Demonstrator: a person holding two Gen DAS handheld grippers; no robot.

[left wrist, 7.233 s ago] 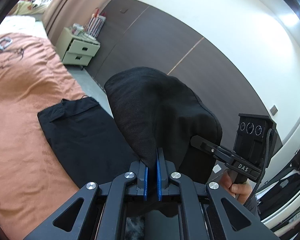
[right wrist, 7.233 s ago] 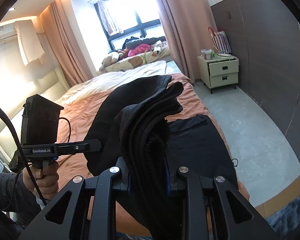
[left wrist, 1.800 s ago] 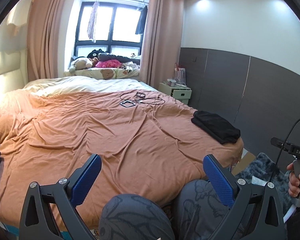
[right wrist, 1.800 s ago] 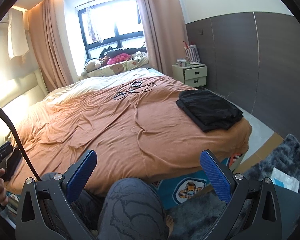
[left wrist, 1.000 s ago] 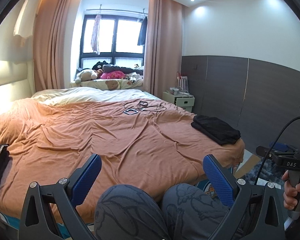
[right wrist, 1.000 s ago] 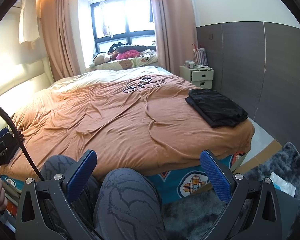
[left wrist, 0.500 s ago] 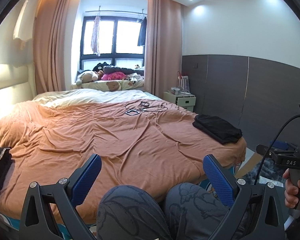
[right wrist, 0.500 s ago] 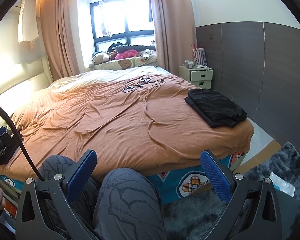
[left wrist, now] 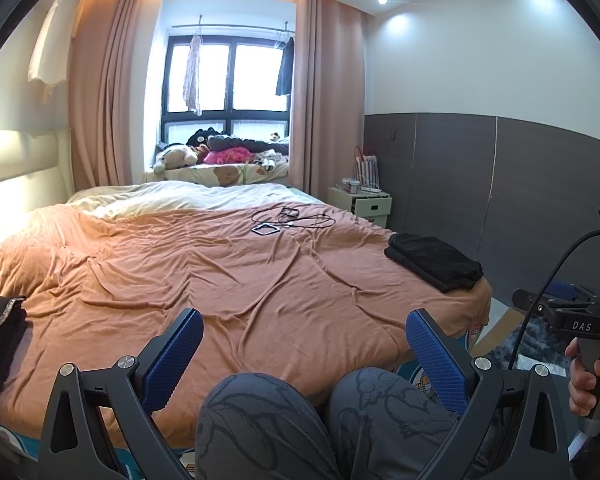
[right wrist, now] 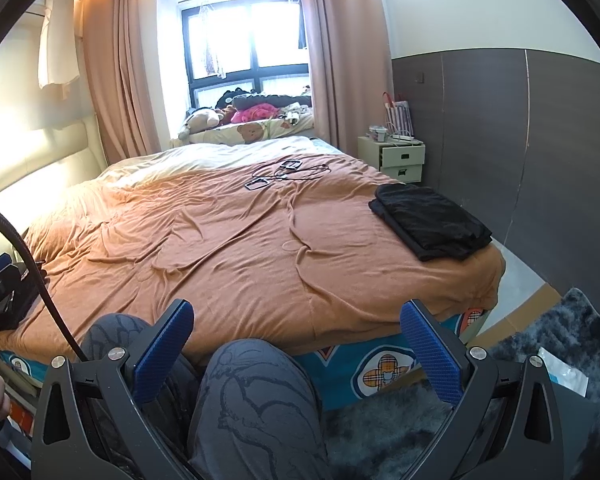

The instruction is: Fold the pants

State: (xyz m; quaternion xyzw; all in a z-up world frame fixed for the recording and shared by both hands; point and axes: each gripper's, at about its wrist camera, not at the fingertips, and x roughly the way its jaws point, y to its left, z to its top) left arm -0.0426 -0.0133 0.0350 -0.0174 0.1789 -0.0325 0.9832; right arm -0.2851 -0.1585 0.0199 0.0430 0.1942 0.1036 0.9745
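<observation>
Though the folded black pants (right wrist: 432, 220) lie at two o'clock near the bed (right wrist: 236, 248) corner, left gripper (left wrist: 304, 344) and right gripper (right wrist: 296, 336) gape empty; soft, limp and light, they look best pinched at the thick folded edge.

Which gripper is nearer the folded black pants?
Right. The right gripper faces the folded black pants on the bed's right corner; the left gripper sits farther left.
</observation>
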